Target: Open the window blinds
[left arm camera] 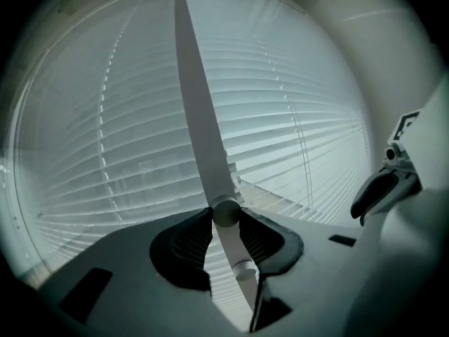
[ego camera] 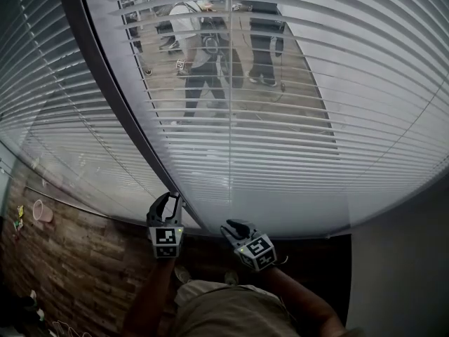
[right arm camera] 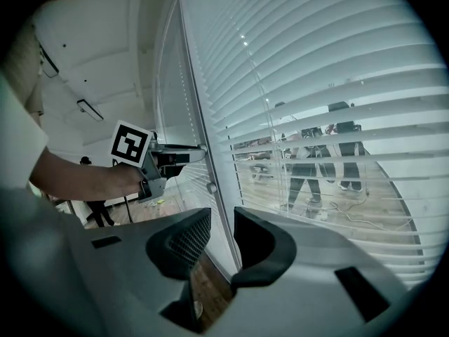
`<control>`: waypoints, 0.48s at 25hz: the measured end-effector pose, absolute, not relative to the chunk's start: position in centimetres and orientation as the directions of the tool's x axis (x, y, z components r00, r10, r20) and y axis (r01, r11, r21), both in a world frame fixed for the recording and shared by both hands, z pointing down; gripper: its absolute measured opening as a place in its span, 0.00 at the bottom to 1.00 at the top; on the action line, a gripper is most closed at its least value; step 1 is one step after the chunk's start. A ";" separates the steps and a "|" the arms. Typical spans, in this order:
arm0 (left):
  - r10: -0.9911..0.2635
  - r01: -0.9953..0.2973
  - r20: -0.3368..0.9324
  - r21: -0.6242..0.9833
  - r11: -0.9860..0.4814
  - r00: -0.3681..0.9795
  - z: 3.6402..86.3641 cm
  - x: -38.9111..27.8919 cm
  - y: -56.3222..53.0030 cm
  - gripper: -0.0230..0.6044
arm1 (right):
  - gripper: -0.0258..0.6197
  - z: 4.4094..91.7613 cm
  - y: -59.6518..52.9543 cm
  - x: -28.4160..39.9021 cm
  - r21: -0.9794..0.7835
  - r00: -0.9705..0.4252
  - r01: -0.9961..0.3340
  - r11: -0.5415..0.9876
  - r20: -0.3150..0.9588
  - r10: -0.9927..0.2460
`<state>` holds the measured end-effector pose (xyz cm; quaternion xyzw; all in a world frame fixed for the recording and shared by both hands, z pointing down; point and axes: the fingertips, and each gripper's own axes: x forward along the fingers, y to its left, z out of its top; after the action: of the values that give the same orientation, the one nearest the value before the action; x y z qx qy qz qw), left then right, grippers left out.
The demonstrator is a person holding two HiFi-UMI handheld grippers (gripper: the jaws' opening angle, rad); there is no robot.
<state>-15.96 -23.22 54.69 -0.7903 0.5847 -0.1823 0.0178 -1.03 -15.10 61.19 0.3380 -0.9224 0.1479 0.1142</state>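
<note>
Blinds wand (left arm camera: 203, 132) upright in left tool's (left arm camera: 226, 215) grip.

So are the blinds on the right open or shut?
Open: the right blinds have tilted slats, and people show through the gaps.

Daylight enters through the blinds (ego camera: 280, 153), bright and faintly glaring at their centre. The wooden floor (ego camera: 84, 272) below the blinds lies in deep shadow. All views show strong fisheye bending, and both gripper views have dark vignetted corners. The tilt wand (left arm camera: 200, 118), in front of the blinds, appears soft and backlit.
</note>
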 end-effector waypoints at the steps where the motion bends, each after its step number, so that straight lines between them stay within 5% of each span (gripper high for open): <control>1: -0.930 -0.918 0.274 -0.243 -0.314 0.246 54.7 -16.0 -23.2 0.25 | 0.21 61.1 -15.1 -1.0 -0.194 -0.745 -0.658 0.727 0.312 -0.590; 5: -0.933 -0.920 0.272 -0.249 -0.304 0.235 55.0 -16.1 -23.4 0.25 | 0.21 61.8 -15.4 -1.1 -0.186 -0.745 -0.657 0.731 0.312 -0.590; 12: -0.949 -0.765 0.277 -0.575 -0.291 0.153 56.4 -16.2 -23.2 0.25 | 0.21 61.5 -15.3 -1.2 -0.196 -0.744 -0.659 0.726 0.314 -0.590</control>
<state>-16.15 -23.18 56.36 -0.7439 0.5758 -0.3034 0.1517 -1.18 -15.26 61.54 0.3388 -0.9218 0.1488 0.1156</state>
